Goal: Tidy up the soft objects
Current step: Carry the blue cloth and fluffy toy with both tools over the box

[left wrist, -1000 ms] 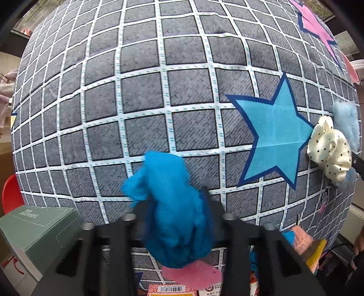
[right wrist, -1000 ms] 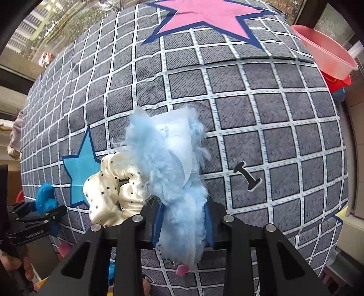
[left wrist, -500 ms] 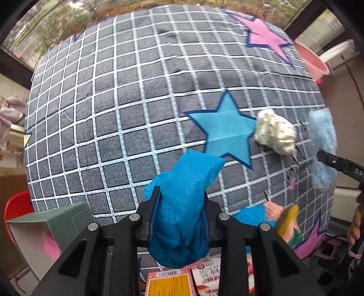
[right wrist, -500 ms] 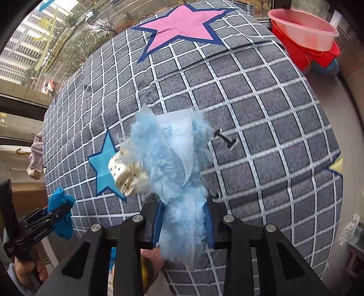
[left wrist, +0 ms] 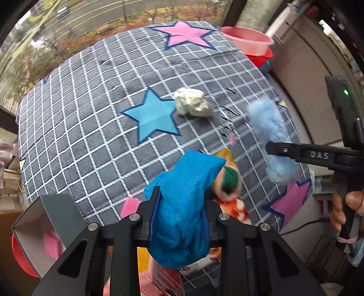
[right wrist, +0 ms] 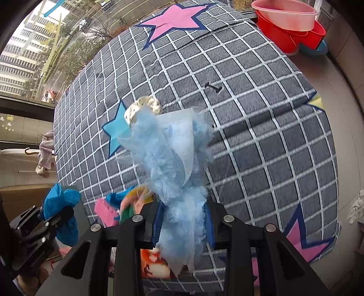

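Observation:
My left gripper (left wrist: pixel 182 211) is shut on a bright blue mesh cloth (left wrist: pixel 184 195), which it holds high above the grey checked bed cover (left wrist: pixel 91 113). In the right wrist view, my right gripper (right wrist: pixel 183 214) is shut on a fluffy light-blue piece (right wrist: pixel 168 159) that stands up between its fingers. The same fluffy piece (left wrist: pixel 270 136) shows at the right of the left wrist view, and the blue cloth (right wrist: pixel 61 200) at the lower left of the right wrist view. A cream dotted scrunchie (left wrist: pixel 193 104) lies on the cover beside the blue star (left wrist: pixel 152 118).
An open grey-green box (left wrist: pixel 45 218) with a pink piece (left wrist: pixel 52 243) inside sits at the lower left. A heap of colourful soft things (left wrist: pixel 227 182) and printed packets lies at the cover's near edge. Pink and red basins (right wrist: pixel 289 16) stand beyond the far right corner.
Both grippers have risen and pulled back from the cover, each keeping its cloth. Much more of the bed shows now, and the open box has come into view.

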